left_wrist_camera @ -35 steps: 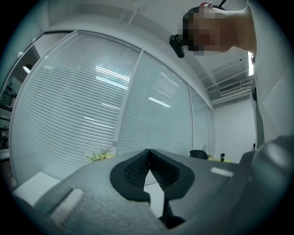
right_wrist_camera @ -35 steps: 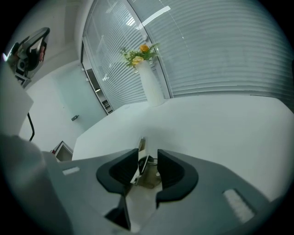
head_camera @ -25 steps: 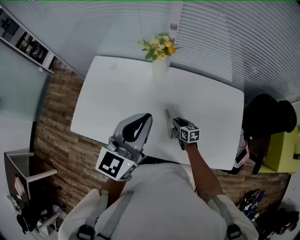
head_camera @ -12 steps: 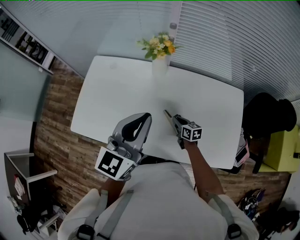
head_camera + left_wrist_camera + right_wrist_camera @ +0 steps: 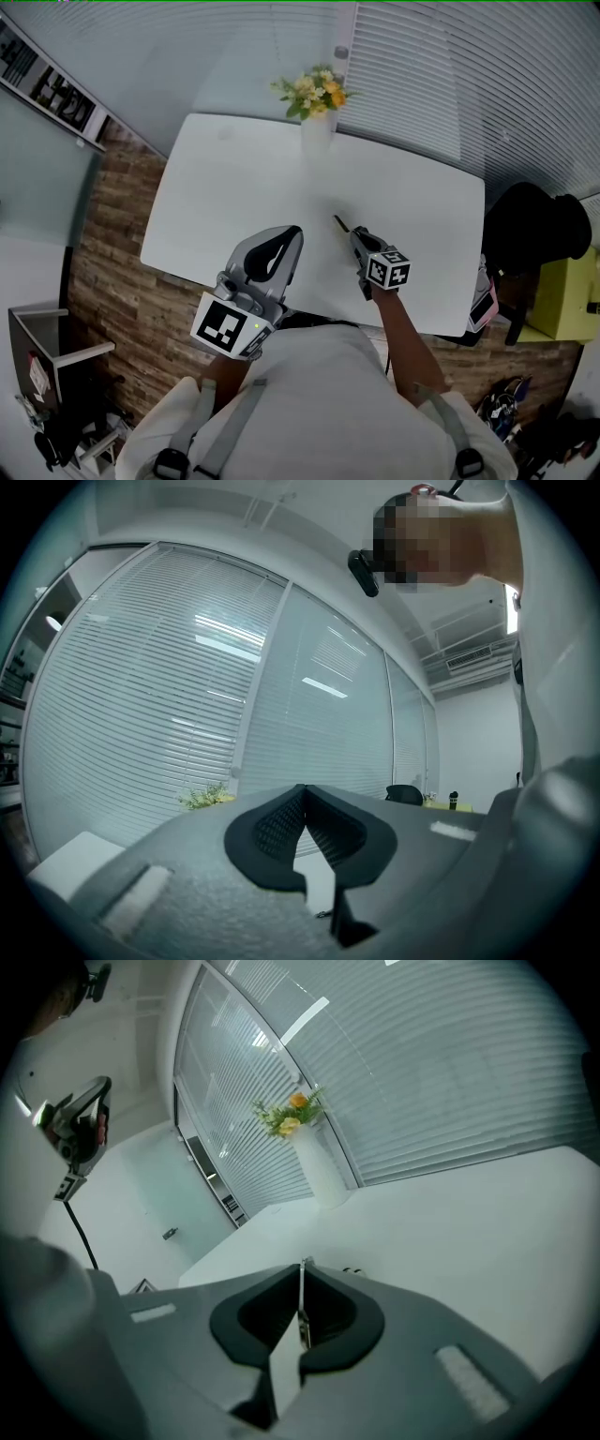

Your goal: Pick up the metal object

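**Right gripper clamped on the metal strip**

The right gripper [image 5: 357,236] is over the white table [image 5: 234,187], near its front edge at about 4 o'clock from the middle. Its jaws are pressed together on a thin metal strip [image 5: 301,1309]. In the head view the strip's free end pokes out past the jaw tips toward 11 o'clock.

The left gripper [image 5: 296,232] hangs at about 7 o'clock over the front edge. Its jaws are closed tip to tip with nothing between them. A vase of flowers [image 5: 315,98] stands at the table's far edge, at 12 o'clock.
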Action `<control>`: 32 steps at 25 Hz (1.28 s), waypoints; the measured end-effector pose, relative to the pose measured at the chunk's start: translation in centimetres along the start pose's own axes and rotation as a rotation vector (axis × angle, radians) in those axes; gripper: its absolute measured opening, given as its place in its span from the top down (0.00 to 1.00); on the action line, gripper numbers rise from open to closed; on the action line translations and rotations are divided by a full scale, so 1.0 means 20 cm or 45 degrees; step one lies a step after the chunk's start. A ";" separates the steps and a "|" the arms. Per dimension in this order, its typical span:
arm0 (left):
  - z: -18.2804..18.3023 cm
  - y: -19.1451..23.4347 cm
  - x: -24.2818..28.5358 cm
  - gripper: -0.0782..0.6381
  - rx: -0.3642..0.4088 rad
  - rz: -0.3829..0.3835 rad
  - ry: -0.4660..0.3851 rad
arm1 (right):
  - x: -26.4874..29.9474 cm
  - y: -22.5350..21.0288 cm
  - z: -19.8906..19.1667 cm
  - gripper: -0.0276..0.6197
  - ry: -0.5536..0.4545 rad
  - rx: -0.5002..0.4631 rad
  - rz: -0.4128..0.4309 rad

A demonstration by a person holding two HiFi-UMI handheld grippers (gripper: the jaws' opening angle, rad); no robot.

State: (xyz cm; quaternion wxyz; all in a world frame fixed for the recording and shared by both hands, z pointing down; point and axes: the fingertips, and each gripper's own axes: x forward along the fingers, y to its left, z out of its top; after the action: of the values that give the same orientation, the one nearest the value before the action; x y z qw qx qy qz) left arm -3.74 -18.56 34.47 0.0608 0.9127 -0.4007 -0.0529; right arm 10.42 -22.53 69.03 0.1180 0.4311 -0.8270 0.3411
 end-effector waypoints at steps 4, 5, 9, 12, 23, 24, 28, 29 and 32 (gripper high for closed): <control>0.00 -0.02 0.01 0.89 -0.002 -0.007 0.000 | -0.08 0.04 0.11 0.95 -0.045 -0.036 -0.010; 0.00 -0.02 0.01 0.89 -0.003 -0.010 -0.001 | -0.10 0.05 0.13 0.95 -0.057 -0.044 -0.010; 0.00 -0.04 0.02 0.89 -0.004 -0.017 -0.001 | -0.20 0.09 0.26 0.95 -0.111 -0.088 -0.028; -0.01 -0.05 0.02 0.89 -0.005 -0.021 -0.001 | -0.29 0.14 0.36 0.95 -0.163 -0.129 -0.032; 0.00 -0.10 0.04 0.89 -0.017 -0.038 -0.007 | -0.60 0.39 0.71 0.94 -0.302 -0.274 -0.048; -0.01 -0.10 0.05 0.89 -0.017 -0.039 -0.008 | -0.62 0.41 0.73 0.94 -0.310 -0.291 -0.050; -0.02 -0.10 0.06 0.89 -0.020 -0.042 -0.008 | -0.70 0.49 0.81 0.94 -0.345 -0.365 -0.053; -0.01 -0.10 0.06 0.89 -0.021 -0.043 -0.008 | -0.72 0.51 0.83 0.94 -0.351 -0.386 -0.061; -0.01 -0.11 0.06 0.89 -0.021 -0.047 -0.011 | -0.78 0.55 0.88 0.94 -0.368 -0.443 -0.093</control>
State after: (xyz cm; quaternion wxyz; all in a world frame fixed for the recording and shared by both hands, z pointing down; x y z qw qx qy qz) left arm -1.34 -17.99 34.24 0.0654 0.9191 -0.3836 -0.0612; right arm 12.74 -20.06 43.34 0.0831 0.4783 -0.8655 0.1236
